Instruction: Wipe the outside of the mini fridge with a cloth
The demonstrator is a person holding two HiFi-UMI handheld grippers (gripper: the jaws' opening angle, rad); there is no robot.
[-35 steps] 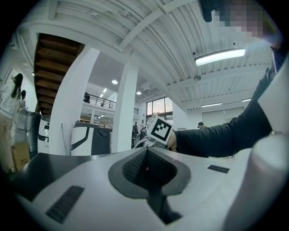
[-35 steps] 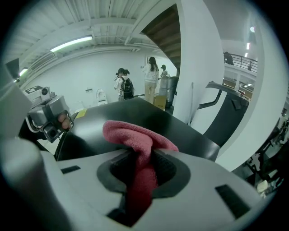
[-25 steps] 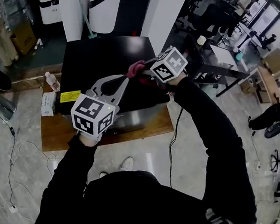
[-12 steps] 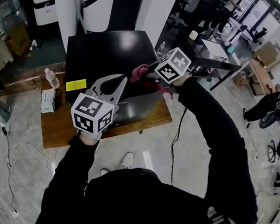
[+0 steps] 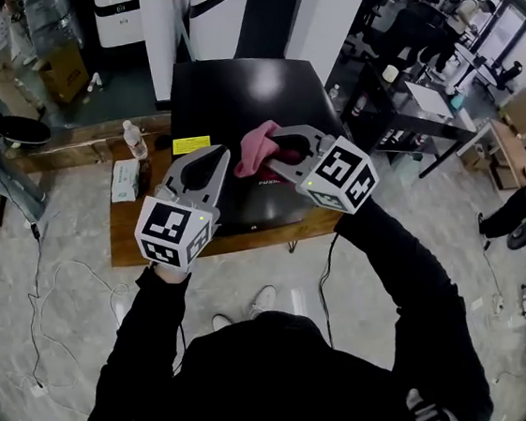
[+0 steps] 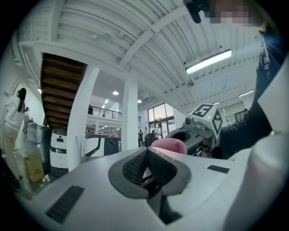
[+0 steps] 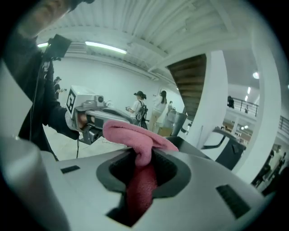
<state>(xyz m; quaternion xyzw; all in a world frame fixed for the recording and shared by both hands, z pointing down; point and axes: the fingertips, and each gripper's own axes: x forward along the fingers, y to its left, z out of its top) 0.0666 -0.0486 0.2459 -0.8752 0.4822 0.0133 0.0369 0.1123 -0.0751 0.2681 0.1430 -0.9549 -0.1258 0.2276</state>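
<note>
Right claw (image 5: 274, 154) clamped on the pink cloth (image 5: 254, 149), held above the front of the black mini fridge (image 5: 231, 95). Left claw (image 5: 216, 159) closed on nothing, just beside the cloth. The fridge stands on a low wooden platform (image 5: 135, 249).

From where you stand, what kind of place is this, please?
Probably a big open office or robotics lab, not a home. Clusters of office chairs stand at the right, tall white machines stand at the back, and a wooden staircase leads to an upper floor.
</note>
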